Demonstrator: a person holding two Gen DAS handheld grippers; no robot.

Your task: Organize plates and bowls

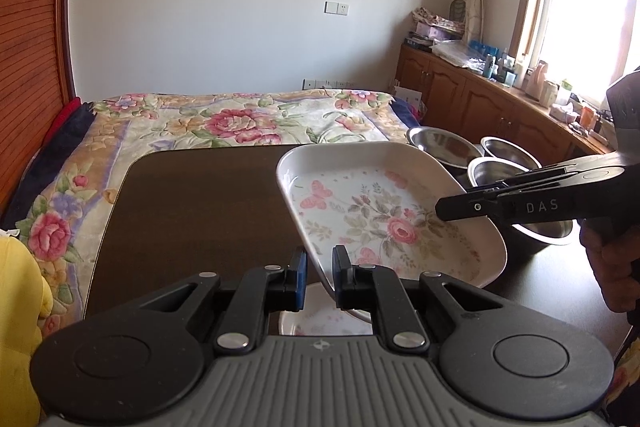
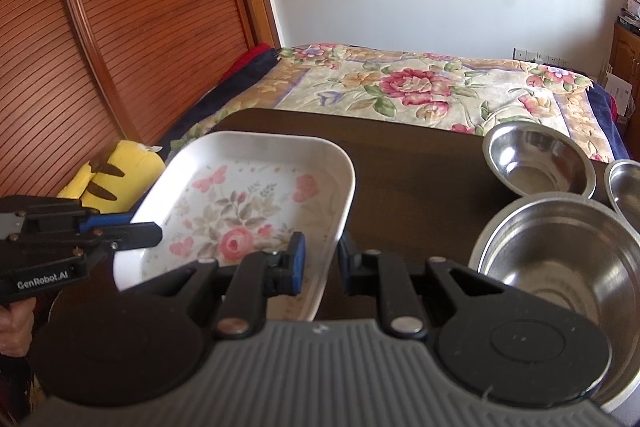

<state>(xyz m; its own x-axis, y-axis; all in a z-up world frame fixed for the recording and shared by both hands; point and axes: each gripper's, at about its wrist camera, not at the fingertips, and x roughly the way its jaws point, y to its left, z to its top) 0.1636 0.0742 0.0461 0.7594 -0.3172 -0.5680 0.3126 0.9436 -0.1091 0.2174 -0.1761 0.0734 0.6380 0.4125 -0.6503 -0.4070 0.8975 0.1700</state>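
Observation:
A white rectangular plate with a pink rose and butterfly print (image 1: 372, 215) (image 2: 244, 211) hangs tilted above the dark table (image 1: 200, 219). My left gripper (image 1: 320, 279) is shut on its near rim. My right gripper (image 2: 322, 263) clamps the opposite rim and shows in the left wrist view as a black arm (image 1: 442, 211). In the right wrist view the left gripper (image 2: 156, 231) pinches the plate's left edge. A second floral plate (image 1: 320, 325) lies on the table under the lifted one, mostly hidden. Steel bowls (image 2: 536, 159) (image 2: 560, 255) stand to the right.
A third steel bowl (image 2: 624, 187) sits at the table's right edge. A bed with a floral quilt (image 1: 240, 119) lies beyond the table, a yellow plush toy (image 2: 116, 175) to its left. Wooden cabinets with clutter (image 1: 480, 95) run under the window.

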